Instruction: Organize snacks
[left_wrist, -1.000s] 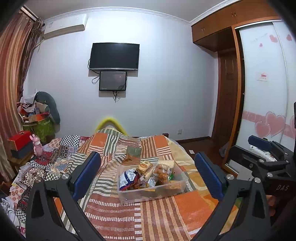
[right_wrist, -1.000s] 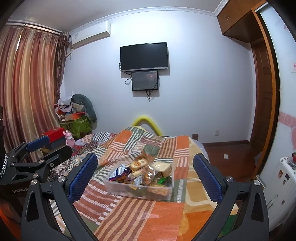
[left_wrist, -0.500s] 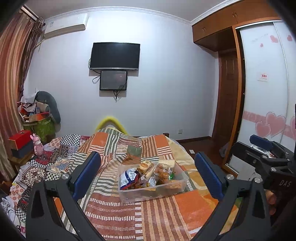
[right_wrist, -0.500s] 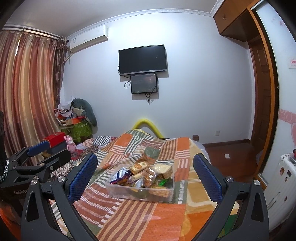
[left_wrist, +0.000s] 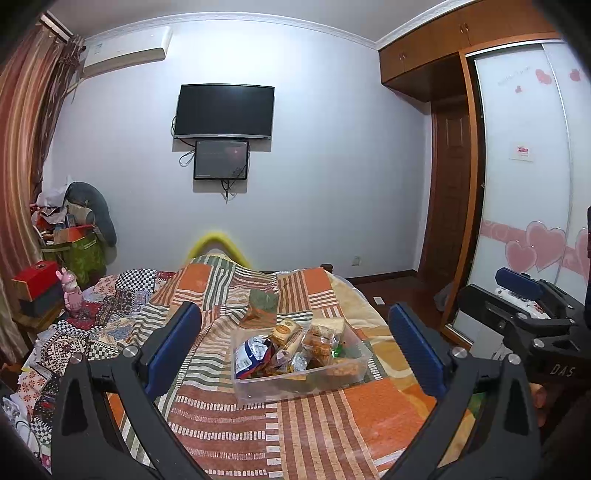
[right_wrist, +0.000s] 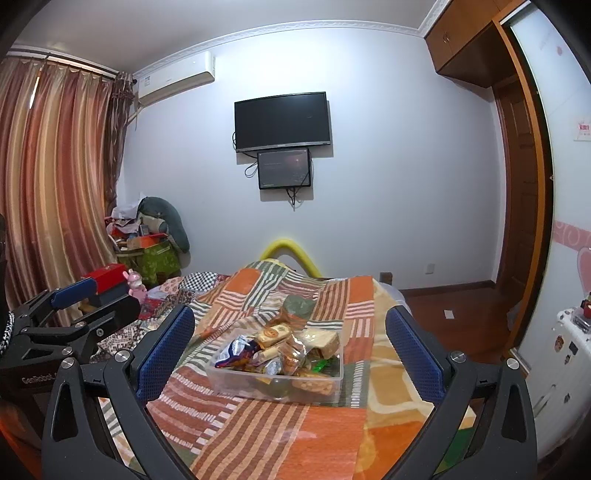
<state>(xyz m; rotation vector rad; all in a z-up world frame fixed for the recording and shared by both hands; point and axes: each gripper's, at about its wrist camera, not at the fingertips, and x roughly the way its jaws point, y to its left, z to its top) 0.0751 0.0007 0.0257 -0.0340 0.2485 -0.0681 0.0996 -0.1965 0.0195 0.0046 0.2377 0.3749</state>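
Orange, brown and green patchwork covers the bed (left_wrist: 317, 424) that fills the lower half of both my views, its striped blanket (right_wrist: 295, 435) spread fairly flat in the foreground and rumpled toward the far end. At the centre of each frame a clear plastic bin (left_wrist: 295, 384) sits on that blanket, piled with packaged snacks (right_wrist: 280, 350): a blue-and-white bag at the left of the pile, tan wrapped biscuits on top, a bit of green wrapper at the right. One dull green packet (left_wrist: 263, 301) lies on the blanket just behind the bin.

My left gripper (left_wrist: 295, 343) hangs above the bed with its blue pads spread wide, nothing between them, the bin framed in the gap but farther off. My right gripper (right_wrist: 290, 347) is the same: jaws wide apart, empty, clear of the bin. Each gripper also shows at the other view's edge.

On the pale wall beyond, a dark television (right_wrist: 282, 122) hangs at upper centre with a smaller screen (right_wrist: 284, 169) directly beneath. An air conditioner (right_wrist: 175, 77) sits upper left, striped reddish curtains (right_wrist: 55, 192) run down the left side, and a wooden door (left_wrist: 452, 192) and a wardrobe panel with pink hearts (left_wrist: 535, 243) stand at the right. Clutter, a red box (left_wrist: 35, 273) and a pink toy rabbit (left_wrist: 72, 291) crowd the left corner.
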